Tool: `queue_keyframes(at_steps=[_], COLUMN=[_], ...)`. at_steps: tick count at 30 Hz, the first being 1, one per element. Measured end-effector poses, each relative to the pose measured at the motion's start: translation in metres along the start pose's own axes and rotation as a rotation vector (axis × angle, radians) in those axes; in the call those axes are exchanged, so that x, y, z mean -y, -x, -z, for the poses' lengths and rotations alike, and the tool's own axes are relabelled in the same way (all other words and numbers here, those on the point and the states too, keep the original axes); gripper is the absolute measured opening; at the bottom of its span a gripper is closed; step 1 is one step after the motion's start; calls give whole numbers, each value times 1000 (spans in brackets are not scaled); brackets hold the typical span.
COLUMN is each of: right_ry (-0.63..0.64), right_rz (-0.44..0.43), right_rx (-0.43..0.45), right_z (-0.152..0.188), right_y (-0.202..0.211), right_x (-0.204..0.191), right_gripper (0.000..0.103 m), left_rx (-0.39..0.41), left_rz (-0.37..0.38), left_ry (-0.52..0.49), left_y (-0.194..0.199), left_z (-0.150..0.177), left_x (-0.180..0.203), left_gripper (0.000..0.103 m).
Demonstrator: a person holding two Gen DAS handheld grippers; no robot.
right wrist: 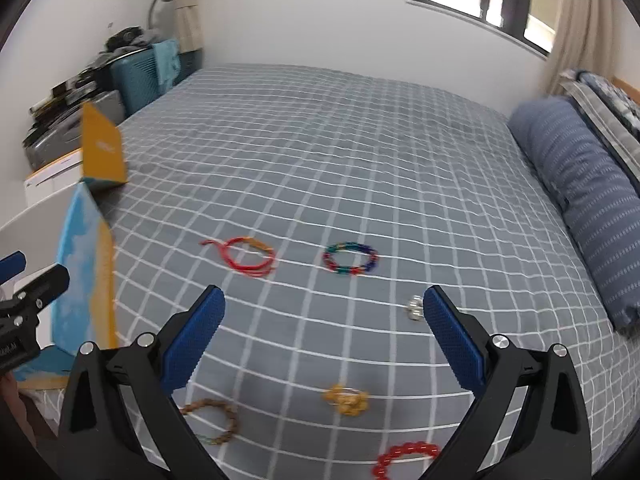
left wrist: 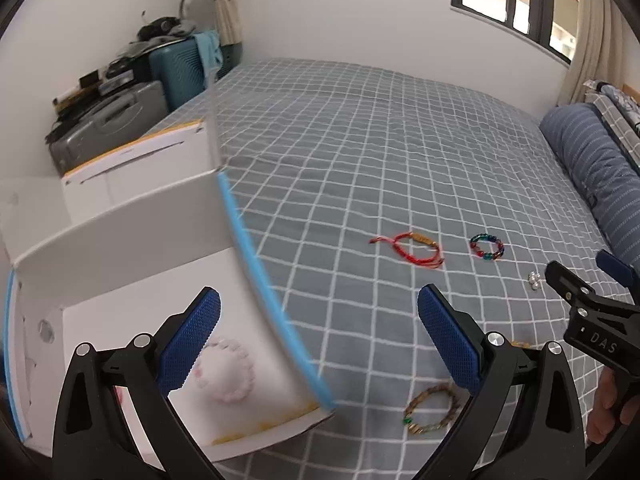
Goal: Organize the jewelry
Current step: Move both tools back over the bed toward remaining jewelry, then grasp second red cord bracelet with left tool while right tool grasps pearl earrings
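Observation:
An open white box (left wrist: 132, 280) with a blue-edged wall sits at the left of the bed; a pale pink bead bracelet (left wrist: 228, 372) lies inside it. My left gripper (left wrist: 320, 340) is open and empty, straddling the box's right wall. My right gripper (right wrist: 324, 340) is open and empty above the bed. On the bedspread lie a red cord bracelet (right wrist: 244, 258), a multicolour bead bracelet (right wrist: 350, 258), small silver pieces (right wrist: 414, 308), a yellow knotted piece (right wrist: 348, 398), a brown bead bracelet (right wrist: 216, 420) and a red bead bracelet (right wrist: 404, 458).
The grey checked bedspread (right wrist: 340, 160) fills both views. A blue striped bolster (right wrist: 580, 200) lies along the right side. Suitcases and clutter (left wrist: 120, 92) stand past the bed's left edge. The box's yellow flap (right wrist: 102, 148) stands upright.

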State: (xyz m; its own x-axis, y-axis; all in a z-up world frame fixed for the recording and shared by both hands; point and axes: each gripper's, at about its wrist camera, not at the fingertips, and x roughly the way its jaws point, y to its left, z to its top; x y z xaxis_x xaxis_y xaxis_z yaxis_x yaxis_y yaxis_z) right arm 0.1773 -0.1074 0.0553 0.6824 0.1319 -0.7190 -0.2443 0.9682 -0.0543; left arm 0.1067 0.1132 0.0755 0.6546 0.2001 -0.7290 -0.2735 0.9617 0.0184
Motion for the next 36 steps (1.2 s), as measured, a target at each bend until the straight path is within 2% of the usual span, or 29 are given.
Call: queue_keyframes(at_steps=[3, 7, 12, 17, 20, 22, 27, 36], right_ry=[-29, -55, -58, -52, -49, -36, -58, -120], right_rz=[13, 22, 12, 16, 12, 26, 12, -24], right_rx=[-35, -80, -144, -235, -276, -313, -366, -427], right_z=[-1, -3, -6, -9, -7, -4, 4, 9], right_y=[-10, -25, -50, -86, -104, -119, -142, -164], right_x=[24, 53, 76, 91, 95, 97, 103, 111], right_gripper=[95, 95, 95, 95, 95, 95, 95, 79], left_rx=[-12, -21, -39, -139, -183, -205, -245, -318], left_rz=[-8, 17, 19, 72, 68, 37, 41, 57], left_ry=[-27, -68, -97, -70, -70, -81, -102, -73], left_y=[-14, -32, -67, -112, -134, -151, -182, -217], left_z=[-12, -25, -37, -46, -48, -46, -40, -29], left_x=[18, 43, 70, 87, 94, 100, 112, 115], left_gripper=[97, 97, 97, 97, 97, 97, 97, 97])
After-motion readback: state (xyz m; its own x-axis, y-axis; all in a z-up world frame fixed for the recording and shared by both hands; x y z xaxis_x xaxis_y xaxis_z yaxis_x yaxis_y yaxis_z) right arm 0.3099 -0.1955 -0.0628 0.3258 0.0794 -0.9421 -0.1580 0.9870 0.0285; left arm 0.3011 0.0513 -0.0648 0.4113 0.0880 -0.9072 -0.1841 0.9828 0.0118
